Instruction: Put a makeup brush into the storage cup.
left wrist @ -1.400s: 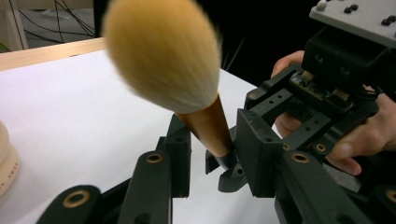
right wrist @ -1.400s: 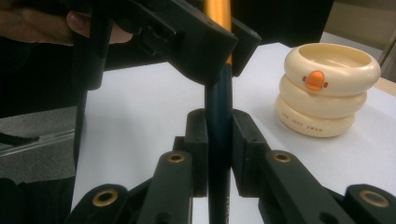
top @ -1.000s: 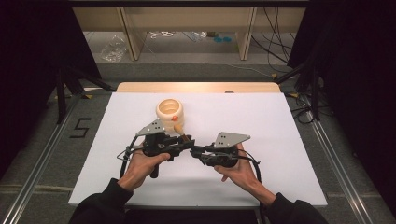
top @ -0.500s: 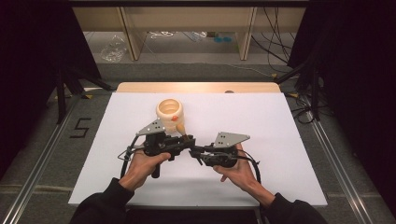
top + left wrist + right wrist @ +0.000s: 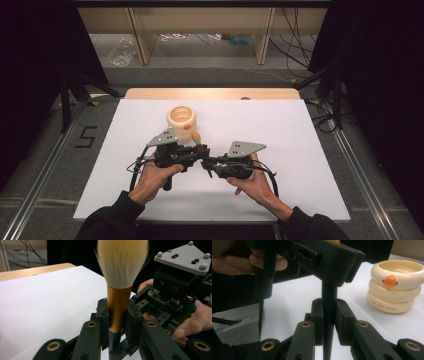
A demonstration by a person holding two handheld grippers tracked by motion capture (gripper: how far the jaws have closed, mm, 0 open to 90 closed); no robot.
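The brush (image 5: 120,292) has soft, pale, fine bristles above a smooth, satin gold metal ferrule, with a dark glossy handle below it. Both tools look like matt black plastic with brass-coloured rivets; the right tool (image 5: 175,290) carries a matt grey plate. The cream holder (image 5: 396,286) at about eleven o'clock of the hands is glossy, smooth plastic. The surface (image 5: 280,125) is matt white, paper-like, edged with pale wood.

One cream ringed plastic holder with an orange duck bill (image 5: 182,120), one gold-handled soft-bristled brush (image 5: 120,277), two black tools at centre.
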